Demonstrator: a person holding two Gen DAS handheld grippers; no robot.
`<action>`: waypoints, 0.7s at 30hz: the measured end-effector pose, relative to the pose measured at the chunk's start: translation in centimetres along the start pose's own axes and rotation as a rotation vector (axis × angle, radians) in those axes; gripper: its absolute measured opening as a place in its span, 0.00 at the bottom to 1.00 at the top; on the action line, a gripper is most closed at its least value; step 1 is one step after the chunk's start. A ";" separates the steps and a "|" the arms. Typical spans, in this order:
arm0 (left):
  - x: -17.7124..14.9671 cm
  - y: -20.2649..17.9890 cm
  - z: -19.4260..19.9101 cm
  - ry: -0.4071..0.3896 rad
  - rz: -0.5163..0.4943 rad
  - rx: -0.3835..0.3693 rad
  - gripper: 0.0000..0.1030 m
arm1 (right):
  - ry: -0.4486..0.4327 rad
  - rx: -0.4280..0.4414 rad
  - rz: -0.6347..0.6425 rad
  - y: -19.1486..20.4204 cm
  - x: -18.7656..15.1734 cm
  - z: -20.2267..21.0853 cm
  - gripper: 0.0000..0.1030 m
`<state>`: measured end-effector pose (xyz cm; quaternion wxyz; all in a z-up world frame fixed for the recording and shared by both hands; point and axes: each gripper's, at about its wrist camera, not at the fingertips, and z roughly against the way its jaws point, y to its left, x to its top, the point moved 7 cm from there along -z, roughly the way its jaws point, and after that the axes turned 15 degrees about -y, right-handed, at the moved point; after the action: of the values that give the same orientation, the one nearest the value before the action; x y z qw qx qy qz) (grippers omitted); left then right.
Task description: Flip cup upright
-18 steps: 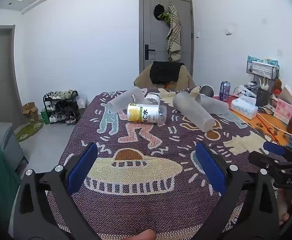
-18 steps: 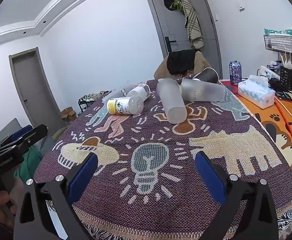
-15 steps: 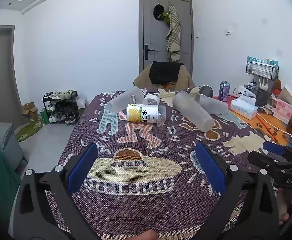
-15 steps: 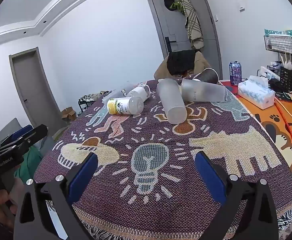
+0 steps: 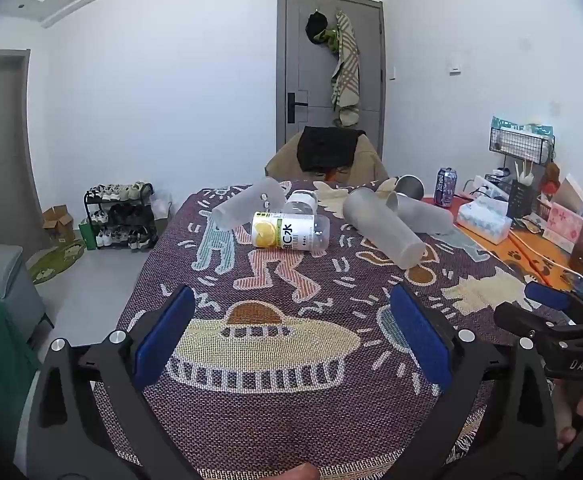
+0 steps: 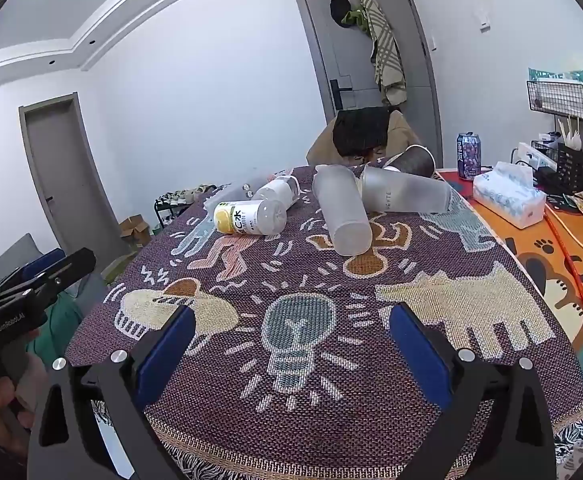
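While 2 frosted cylindrical cups [image 6: 345,212] lie sideways (touching), grippers [image 6: 289,346] gape.

Home — shoe rack [image 5: 120,216], coat-hung door [image 5: 329,72]

Left claw [image 5: 289,336] and right claw [image 6: 289,344] both wide apart, level, side by side.

The right claw [image 6: 289,344] hangs wide open above the tablecloth [image 6: 371,360], frosted cups [image 6: 341,208] lying beyond.
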<state>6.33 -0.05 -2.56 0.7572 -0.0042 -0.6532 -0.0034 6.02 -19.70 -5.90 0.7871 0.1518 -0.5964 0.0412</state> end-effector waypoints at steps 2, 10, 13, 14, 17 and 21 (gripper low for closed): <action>0.1 0.1 0.0 0.001 0.002 -0.001 0.95 | -0.004 0.001 0.010 0.2 0.0 0.0 0.93; 0.4 0.1 -0.1 -0.002 0.001 0.001 0.95 | -0.027 -0.010 0.036 0.4 0.3 0.2 0.93; 0.5 0.1 -0.1 -0.002 0.000 0.000 0.95 | -0.027 -0.015 0.040 0.4 0.3 0.1 0.93; 0.5 0.0 0.0 -0.005 -0.001 0.000 0.95 | -0.028 -0.015 0.041 0.4 0.4 0.1 0.93; 0.7 -0.1 0.0 -0.008 -0.003 0.001 0.95 | -0.031 -0.014 0.045 0.4 0.4 0.1 0.93; 0.9 -0.1 0.1 -0.013 -0.002 0.002 0.95 | -0.033 -0.013 0.046 0.4 0.4 0.1 0.93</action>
<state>6.39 -0.13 -1.68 0.7529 -0.0028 -0.6582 -0.0034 5.93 -19.38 -5.38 0.7771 0.1338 -0.6128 0.0530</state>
